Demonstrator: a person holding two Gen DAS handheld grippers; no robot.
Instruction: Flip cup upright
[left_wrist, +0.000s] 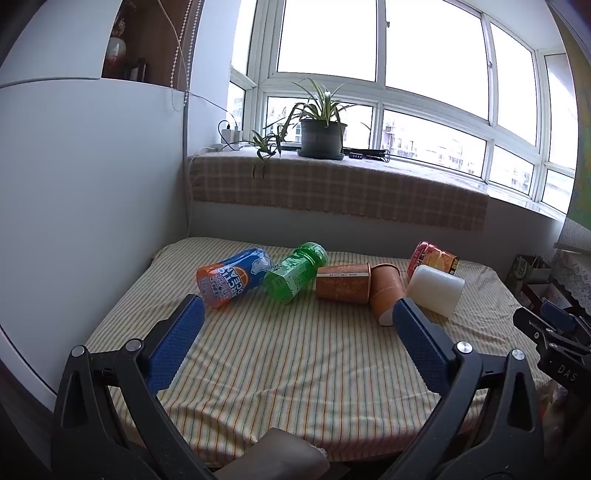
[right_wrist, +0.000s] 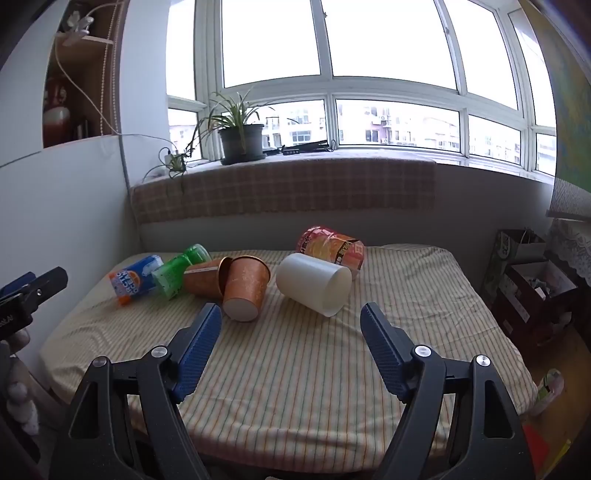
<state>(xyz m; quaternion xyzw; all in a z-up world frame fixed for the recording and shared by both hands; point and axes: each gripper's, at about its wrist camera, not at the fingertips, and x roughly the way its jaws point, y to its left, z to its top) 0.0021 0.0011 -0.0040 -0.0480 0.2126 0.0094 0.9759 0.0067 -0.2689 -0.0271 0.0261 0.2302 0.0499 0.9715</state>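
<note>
Both the left gripper (left_wrist: 297, 314) and right gripper (right_wrist: 291, 321) hang released and empty over the striped bed (right_wrist: 295, 369). The white cup (right_wrist: 314, 283) lies on its side just ahead of the right gripper, mouth toward it. It looks light, thin-walled plastic, probably slippery; I'd pinch across the rim gently.

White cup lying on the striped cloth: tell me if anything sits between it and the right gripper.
Nothing visible does. The right gripper is open, with only bare striped cloth before the white cup. An orange paper cup lies off to its left, apart.
</note>
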